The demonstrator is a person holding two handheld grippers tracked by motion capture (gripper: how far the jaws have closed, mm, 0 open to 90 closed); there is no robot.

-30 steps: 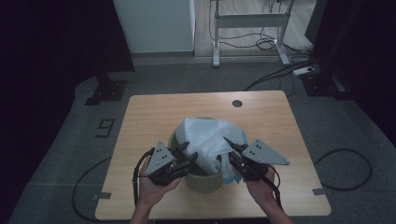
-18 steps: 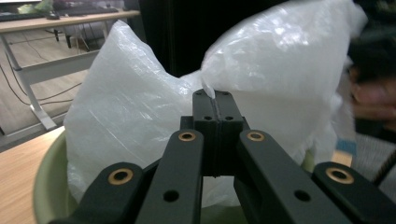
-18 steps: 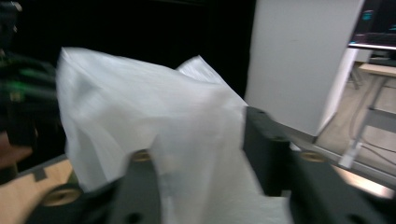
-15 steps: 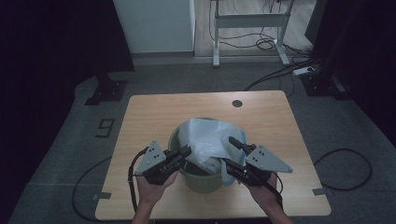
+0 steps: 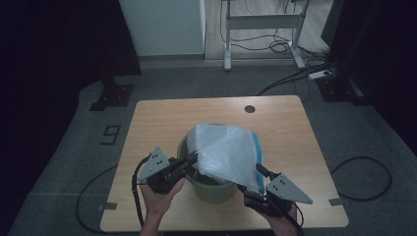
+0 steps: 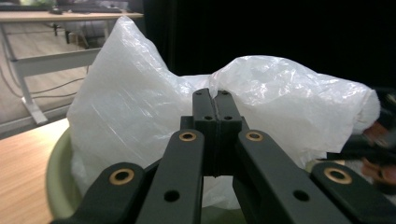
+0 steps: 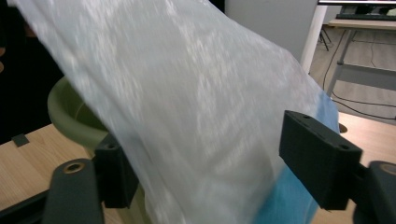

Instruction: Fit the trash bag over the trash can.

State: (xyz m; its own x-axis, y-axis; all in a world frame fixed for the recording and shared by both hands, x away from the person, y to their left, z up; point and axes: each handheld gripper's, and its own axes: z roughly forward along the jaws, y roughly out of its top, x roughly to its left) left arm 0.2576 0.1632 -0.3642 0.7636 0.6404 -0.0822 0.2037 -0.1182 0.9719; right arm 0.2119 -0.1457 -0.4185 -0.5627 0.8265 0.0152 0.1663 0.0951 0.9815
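Crinkly translucent white bag (image 5: 226, 152) with a blue edge is draping over the green bin (image 5: 212, 189) between the tongs; left tongs (image 5: 193, 158) are clamping its edge, right tongs (image 5: 252, 178) are gaping apart around it.

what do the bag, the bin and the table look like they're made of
Bag: thin plastic film, translucent white with a blue patch; it crinkles and glints. Bin: probably moulded plastic, matte olive green, with a smooth rolled rim. Table: wood or wood-look laminate, pale, with faint grain; which one is hard to tell.
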